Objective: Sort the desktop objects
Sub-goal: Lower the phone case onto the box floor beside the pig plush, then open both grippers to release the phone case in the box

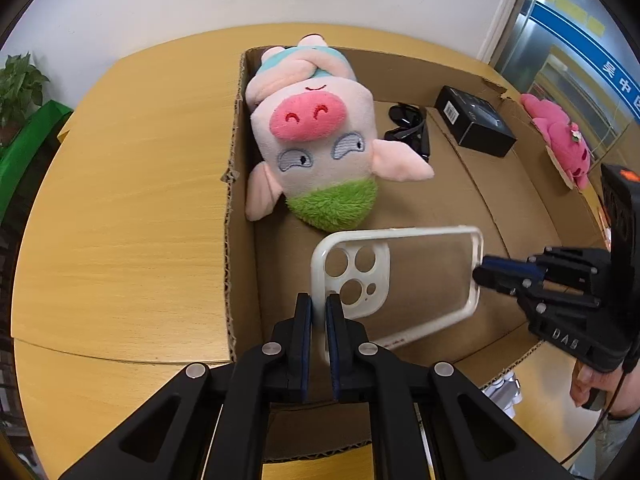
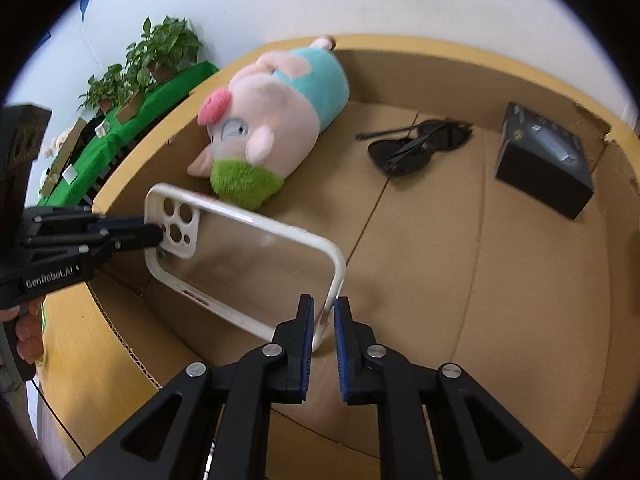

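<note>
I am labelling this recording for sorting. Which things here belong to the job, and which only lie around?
Belong to the job:
- phone case, held at both ends by left tongs and right tongs
- cardboard box
- pig plush, sunglasses, black box, all in the cardboard box

Only lying around:
- potted plants
- pink plush, outside the cardboard box
- table

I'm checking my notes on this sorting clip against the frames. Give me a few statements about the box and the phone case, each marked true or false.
1. Both grippers grip the phone case, the left gripper at the camera-cutout end, the right gripper at the other. True.
2. The sunglasses lie on the table outside the cardboard box. False: they lie inside it.
3. The pig plush lies in the box. True.
4. The black box rests on the pig plush. False: it sits apart, beyond the sunglasses.
</note>
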Tool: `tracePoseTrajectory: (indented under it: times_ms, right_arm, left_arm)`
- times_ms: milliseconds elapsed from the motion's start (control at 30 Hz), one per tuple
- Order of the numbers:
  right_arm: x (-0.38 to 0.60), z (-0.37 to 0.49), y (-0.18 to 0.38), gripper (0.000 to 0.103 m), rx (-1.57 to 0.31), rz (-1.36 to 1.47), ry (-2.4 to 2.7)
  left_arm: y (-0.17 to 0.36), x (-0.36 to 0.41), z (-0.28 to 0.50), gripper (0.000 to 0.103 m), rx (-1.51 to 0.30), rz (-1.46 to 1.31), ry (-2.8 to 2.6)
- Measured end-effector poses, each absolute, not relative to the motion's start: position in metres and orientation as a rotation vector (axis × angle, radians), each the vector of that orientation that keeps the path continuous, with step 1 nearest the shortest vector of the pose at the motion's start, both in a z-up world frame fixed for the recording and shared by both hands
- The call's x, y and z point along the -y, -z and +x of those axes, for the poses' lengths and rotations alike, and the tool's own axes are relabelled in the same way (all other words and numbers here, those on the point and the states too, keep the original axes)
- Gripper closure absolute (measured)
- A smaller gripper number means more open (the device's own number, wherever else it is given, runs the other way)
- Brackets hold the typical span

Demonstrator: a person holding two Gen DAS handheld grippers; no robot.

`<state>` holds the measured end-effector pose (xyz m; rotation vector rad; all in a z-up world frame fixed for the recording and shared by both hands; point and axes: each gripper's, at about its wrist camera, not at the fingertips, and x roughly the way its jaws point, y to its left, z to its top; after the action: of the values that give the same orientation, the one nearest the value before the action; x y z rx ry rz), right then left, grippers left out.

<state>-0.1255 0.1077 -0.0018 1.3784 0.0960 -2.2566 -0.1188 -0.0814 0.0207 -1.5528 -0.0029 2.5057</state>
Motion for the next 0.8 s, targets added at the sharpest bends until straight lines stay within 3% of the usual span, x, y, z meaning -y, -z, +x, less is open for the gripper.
tracePoseTrajectory:
  times_ms: [200, 233, 267, 300, 333, 367, 433, 500, 533, 600, 633, 700, 800]
  right_arm:
    - [-0.116, -0.128, 0.005, 0.091, 0.002, 1.387, 2.235]
    - [-0.117, -0.128, 0.005, 0.086, 0.018, 1.388, 2.232]
    - [-0.119, -0.128, 0.005, 0.072, 0.039, 1.388, 2.226]
    - [-0.12, -0.126, 0.003, 0.062, 0.047, 1.389, 2.232]
    - [-0.119, -0.124, 0.0, 0.046, 0.037, 1.381, 2.247]
    - [-0.118, -0.12, -0.006, 0.04, 0.02, 1.356, 2.26]
    - [-0.116, -0.107, -0.021, 0.04, -0.026, 1.282, 2.28]
    - [-0.114, -0.096, -0.036, 0.037, -0.079, 1.216, 2.327]
    - [-0.115, -0.09, -0.042, 0.033, -0.1, 1.181, 2.356]
    - [-0.12, -0.075, -0.057, 0.025, -0.122, 1.099, 2.433]
    - [-0.123, -0.069, -0.063, 0.023, -0.115, 1.067, 2.465]
    - [-0.13, -0.056, -0.07, 0.023, -0.082, 1.037, 2.489]
    - [-0.136, -0.04, -0.072, 0.023, -0.106, 1.01, 2.507]
  left_arm:
    - [-0.021, 0.078, -0.122, 0.096, -0.041, -1.596, -2.499]
    - [-0.021, 0.077, -0.122, 0.096, -0.048, -1.6, -2.503]
    - [-0.021, 0.078, -0.122, 0.095, -0.048, -1.6, -2.507]
    - [-0.022, 0.078, -0.121, 0.09, -0.046, -1.597, -2.511]
    - [-0.025, 0.079, -0.119, 0.086, -0.045, -1.582, -2.518]
    - [-0.028, 0.08, -0.117, 0.077, -0.048, -1.565, -2.532]
    - [-0.037, 0.081, -0.112, 0.072, -0.034, -1.521, -2.552]
    - [-0.048, 0.08, -0.104, 0.049, -0.062, -1.47, -2.615]
    - [-0.057, 0.079, -0.096, 0.045, -0.061, -1.403, -2.646]
    - [-0.071, 0.077, -0.081, 0.025, -0.062, -1.298, -2.714]
    - [-0.081, 0.076, -0.07, 0.02, -0.068, -1.209, -2.774]
    - [-0.096, 0.074, -0.049, 0.0, -0.074, -1.062, -2.898]
    - [-0.115, 0.075, -0.015, 0.0, 0.008, -0.811, -3.023]
